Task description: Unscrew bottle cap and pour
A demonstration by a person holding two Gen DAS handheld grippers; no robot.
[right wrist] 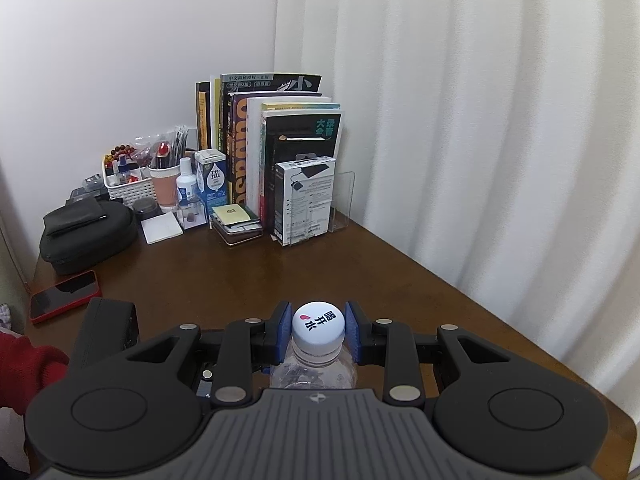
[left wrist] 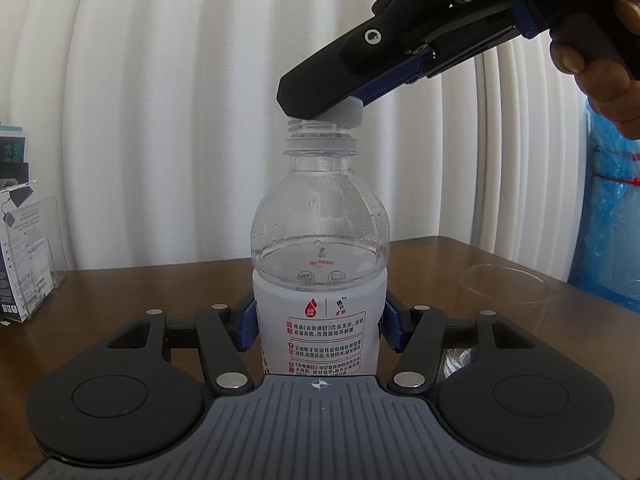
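A clear water bottle (left wrist: 320,240) with a white label stands upright on the brown table (left wrist: 140,300), about half full. My left gripper (left wrist: 318,326) is shut on its labelled body. My right gripper (left wrist: 320,114) comes in from the upper right and is shut on the white cap (left wrist: 346,114). The cap sits tilted, just above the threaded neck (left wrist: 316,128), which shows bare on the left. In the right wrist view the cap (right wrist: 318,324) is clamped between the blue pads (right wrist: 282,330) of the right gripper (right wrist: 318,330), with the bottle's shoulder (right wrist: 312,374) below.
A clear glass (left wrist: 506,292) stands on the table to the bottle's right. Books (right wrist: 276,148), a white box (right wrist: 304,200), a basket (right wrist: 128,184), a black case (right wrist: 86,236) and a red phone (right wrist: 64,296) crowd the far left corner. A white curtain (right wrist: 480,120) hangs behind. A blue bag (left wrist: 612,216) is at right.
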